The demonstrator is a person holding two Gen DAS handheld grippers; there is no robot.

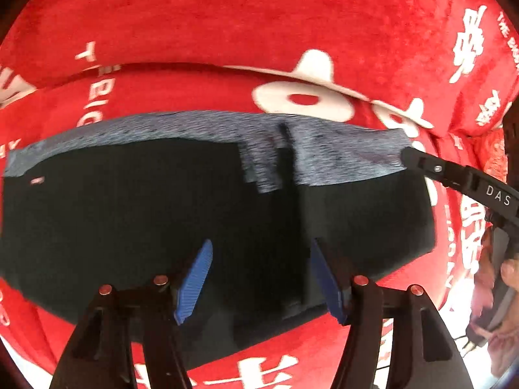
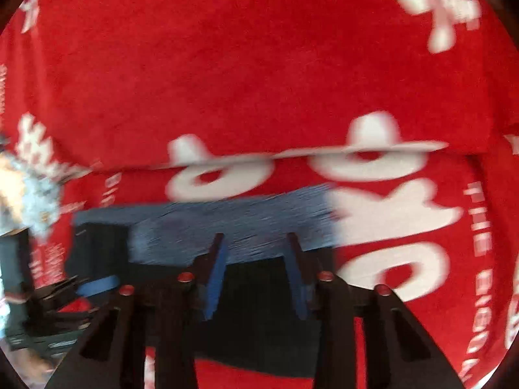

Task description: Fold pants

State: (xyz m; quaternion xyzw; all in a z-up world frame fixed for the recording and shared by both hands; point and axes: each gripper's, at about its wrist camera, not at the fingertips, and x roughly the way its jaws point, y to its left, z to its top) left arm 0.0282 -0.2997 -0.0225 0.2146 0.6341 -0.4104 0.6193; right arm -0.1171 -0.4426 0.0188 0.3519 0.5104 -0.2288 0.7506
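Note:
The black pants (image 1: 162, 210) lie folded in a flat block on the red blanket, with a grey-blue heathered waistband (image 1: 324, 155) along the far edge. My left gripper (image 1: 259, 259) is open above the near part of the black cloth, its blue pads (image 1: 194, 282) spread apart and holding nothing. My right gripper (image 2: 256, 249) is open over the right end of the pants (image 2: 253, 291), near the waistband (image 2: 227, 220). In the left wrist view the right gripper's black finger (image 1: 454, 175) reaches the waistband's right corner.
A red blanket (image 1: 259, 32) with white lettering and shapes covers the whole surface, with a raised fold behind the pants. A hand (image 1: 509, 272) shows at the right edge. The left gripper (image 2: 65, 291) shows at the left in the blurred right wrist view.

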